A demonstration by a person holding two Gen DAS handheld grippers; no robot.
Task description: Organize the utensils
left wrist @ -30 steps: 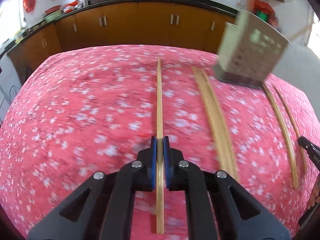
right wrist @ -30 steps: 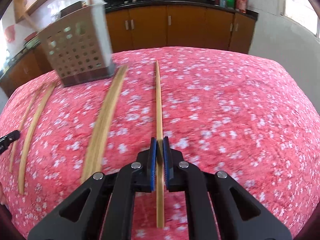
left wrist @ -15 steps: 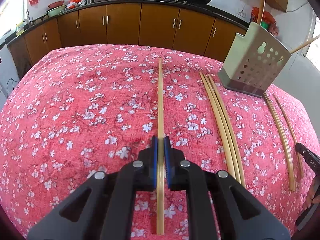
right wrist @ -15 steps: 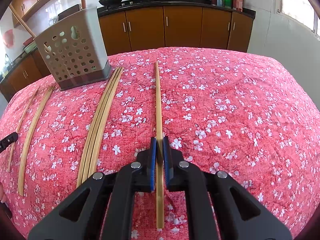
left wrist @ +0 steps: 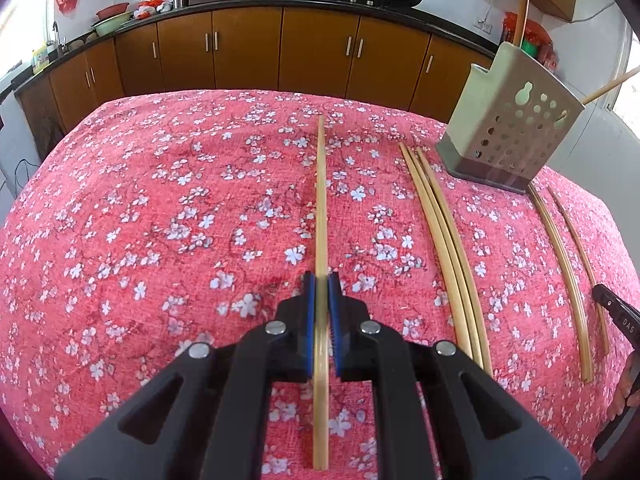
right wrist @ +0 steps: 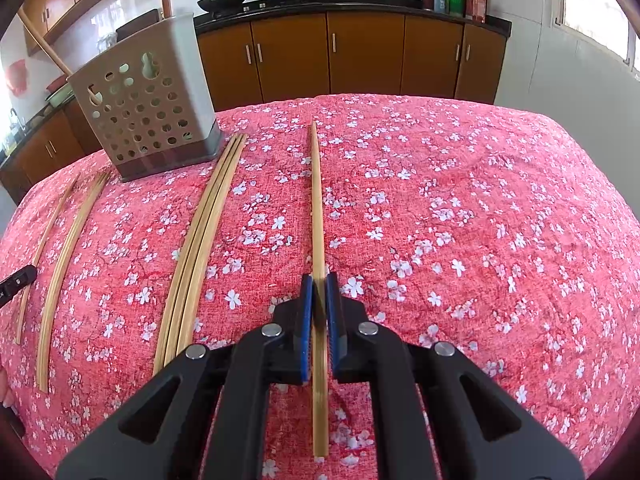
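Observation:
My left gripper (left wrist: 321, 280) is shut on a bamboo chopstick (left wrist: 321, 200) that points forward over the red floral cloth. My right gripper (right wrist: 319, 280) is shut on another bamboo chopstick (right wrist: 317, 200) in the same way. A grey perforated utensil holder (left wrist: 508, 120) stands at the far right in the left wrist view and at the far left in the right wrist view (right wrist: 148, 108), with two sticks standing in it. A bundle of three chopsticks (left wrist: 444, 240) lies between the grippers, also in the right wrist view (right wrist: 200, 240). More chopsticks (left wrist: 560, 264) lie beyond the holder.
The table is covered with a red floral cloth (left wrist: 160, 220). Brown kitchen cabinets (left wrist: 312, 52) with woks on the counter run behind it. The other gripper's tip shows at the right edge of the left wrist view (left wrist: 616, 312) and at the left edge of the right wrist view (right wrist: 16, 280).
Both grippers have shifted a little with their chopsticks; the views have steadied from blurred to sharp. The holder sits slightly differently in both views. Both jaws stay shut.

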